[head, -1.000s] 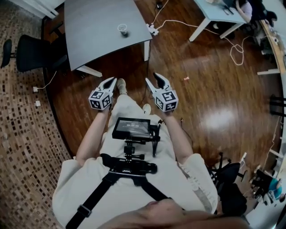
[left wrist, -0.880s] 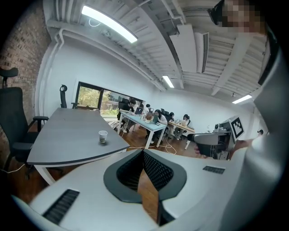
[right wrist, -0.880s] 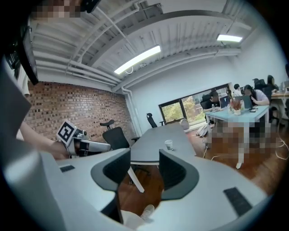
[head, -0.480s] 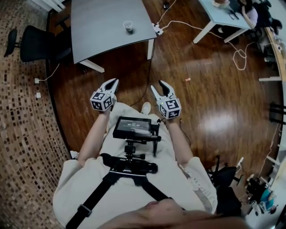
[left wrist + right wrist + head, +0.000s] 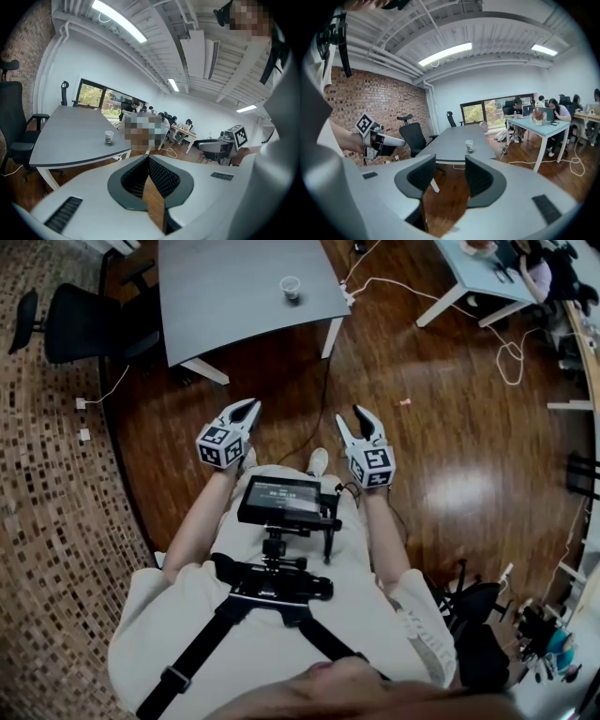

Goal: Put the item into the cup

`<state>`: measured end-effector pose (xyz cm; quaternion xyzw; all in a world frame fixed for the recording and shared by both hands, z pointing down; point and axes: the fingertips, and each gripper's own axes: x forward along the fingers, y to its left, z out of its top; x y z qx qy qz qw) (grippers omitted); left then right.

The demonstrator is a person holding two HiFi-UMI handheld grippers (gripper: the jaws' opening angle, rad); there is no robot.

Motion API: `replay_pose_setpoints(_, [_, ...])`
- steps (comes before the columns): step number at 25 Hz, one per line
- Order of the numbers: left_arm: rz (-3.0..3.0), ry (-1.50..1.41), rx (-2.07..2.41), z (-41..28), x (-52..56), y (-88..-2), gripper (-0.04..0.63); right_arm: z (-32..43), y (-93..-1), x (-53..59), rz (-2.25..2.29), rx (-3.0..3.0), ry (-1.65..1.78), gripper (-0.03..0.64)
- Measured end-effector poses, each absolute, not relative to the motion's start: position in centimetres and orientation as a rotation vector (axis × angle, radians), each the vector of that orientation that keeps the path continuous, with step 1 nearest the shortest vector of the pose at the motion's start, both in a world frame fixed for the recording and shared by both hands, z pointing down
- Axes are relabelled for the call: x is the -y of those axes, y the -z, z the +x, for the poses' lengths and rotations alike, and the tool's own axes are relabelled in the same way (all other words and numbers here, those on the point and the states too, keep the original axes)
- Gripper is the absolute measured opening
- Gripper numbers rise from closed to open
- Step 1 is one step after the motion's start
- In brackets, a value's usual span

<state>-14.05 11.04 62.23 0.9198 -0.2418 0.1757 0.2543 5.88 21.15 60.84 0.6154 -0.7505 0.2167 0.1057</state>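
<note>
1. Head view: the paper cup (image 5: 291, 289) is seen upright near the front edge of the grey worktop (image 5: 216, 306). It stands well apart from both grippers, straight ahead and roughly between their lines. The left gripper (image 5: 247, 411) is judged slightly nearer than the right gripper (image 5: 354, 418). A small reddish scrap (image 5: 404, 401) lies on the wooden floor (image 5: 450, 427), to the right of the right gripper. Whether it is the item cannot be told.

2. Left gripper view: the left gripper (image 5: 148, 158) is shown with its jaw tips met and only floor in the slit behind them, so nothing is held. The cup (image 5: 109, 136) appears to the left of the jaw line, on the worktop (image 5: 65, 136). This gripper is therefore not aimed at it. The right gripper (image 5: 216, 149) is seen at the side, which the head view shows only from above.

3. Right gripper view: the right gripper (image 5: 450, 161) is shown with jaws wide apart and nothing between them. The cup (image 5: 469, 146) is framed just above the gap, so this gripper is judged the better lined up. No item is visible on the worktop (image 5: 454, 140) beside the cup.
</note>
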Motion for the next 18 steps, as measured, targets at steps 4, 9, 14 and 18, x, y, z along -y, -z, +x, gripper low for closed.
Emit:
replay_pose_setpoints(4, [2.505,-0.494,0.612,-16.6,-9.7,-62.3,0.002,3.0,-60.2,-19.8,1.845,2.188,-0.625,0.196])
replay_pose_setpoints(9, [2.5,-0.527,0.582,-20.8,-6.1,-64.0,0.002,-1.7,-61.3,-17.3,1.86,2.172,-0.651,0.196])
replay_pose_setpoints(14, [2.5,-0.549,0.586,-22.2,-5.0,-64.4,0.002,-3.8,-61.2,-17.5,1.862,2.184,-0.655,0.195])
replay_pose_setpoints(18, [2.479,-0.519,0.615,-22.2,-4.2,-64.9,0.002,-4.0,-60.6,-17.1,1.89,2.22,-0.667,0.195])
